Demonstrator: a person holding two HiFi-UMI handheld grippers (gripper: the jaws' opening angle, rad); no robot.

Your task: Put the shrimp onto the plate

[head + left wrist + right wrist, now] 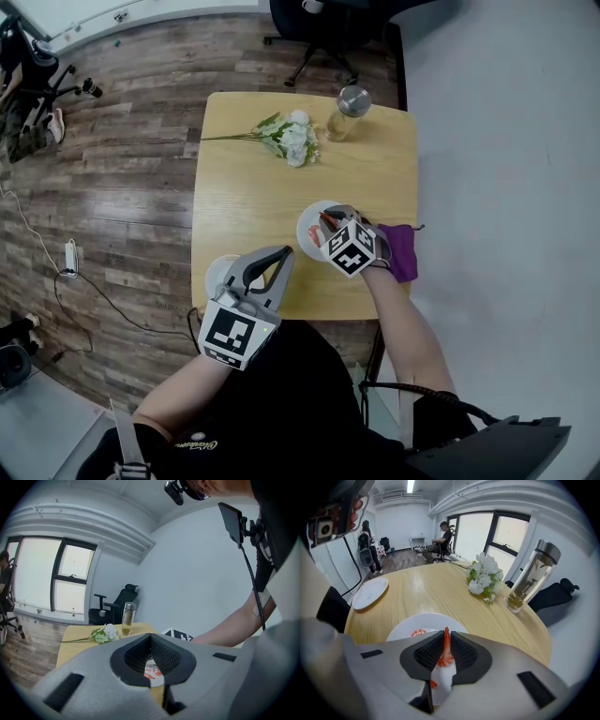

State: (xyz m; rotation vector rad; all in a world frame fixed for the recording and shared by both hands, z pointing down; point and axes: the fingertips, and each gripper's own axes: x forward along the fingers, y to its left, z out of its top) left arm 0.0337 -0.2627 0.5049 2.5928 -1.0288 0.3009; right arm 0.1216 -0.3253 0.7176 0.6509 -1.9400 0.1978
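Note:
An orange shrimp hangs tail up between the pads of my right gripper, which is shut on it just above the white plate. Another shrimp lies on that plate, and a further orange piece shows lower down between the jaws. In the head view the right gripper is over the plate near the table's front right. My left gripper is held at the front edge with its jaws together and nothing in them. Through the left gripper I see the plate with shrimps.
A small white saucer lies at the front left, below the left gripper. White flowers and a glass bottle stand at the far side. A purple cloth lies at the right edge. An office chair stands behind the table.

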